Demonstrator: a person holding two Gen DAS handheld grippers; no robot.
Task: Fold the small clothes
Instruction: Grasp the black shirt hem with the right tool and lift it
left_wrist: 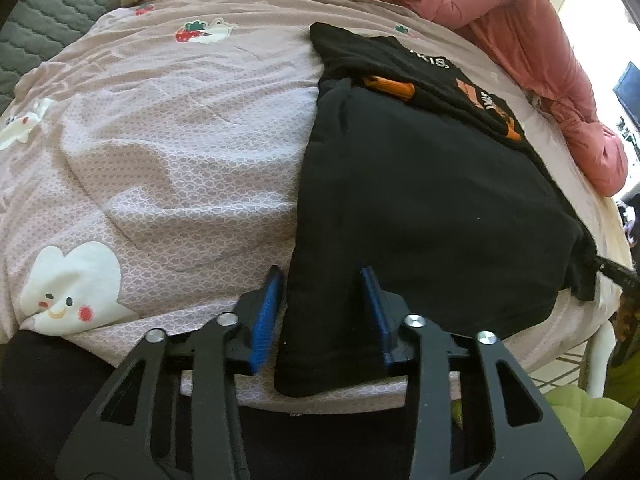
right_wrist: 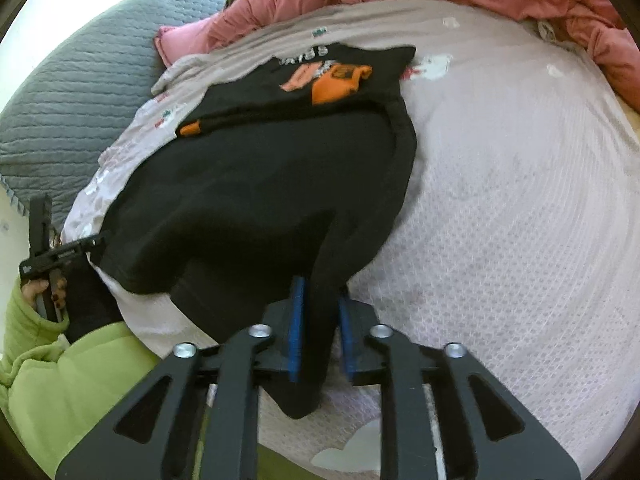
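The T-shirt [left_wrist: 420, 208] is black with an orange and white print. The bedsheet [left_wrist: 180, 140] is pale pink with white cartoon figures and strawberries. The quilt [left_wrist: 520, 20] is salmon pink, the sleeve [right_wrist: 60, 368] lime green.

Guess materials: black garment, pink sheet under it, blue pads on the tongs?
Black garment: soft matte knit, likely cotton jersey; it drapes limply and carries an orange print.
Pink sheet: thin woven or knit fabric with a fine scale pattern, wrinkled, matte.
Blue pads: probably ribbed rubber or plastic; fine ridges show, and the finish is dull.
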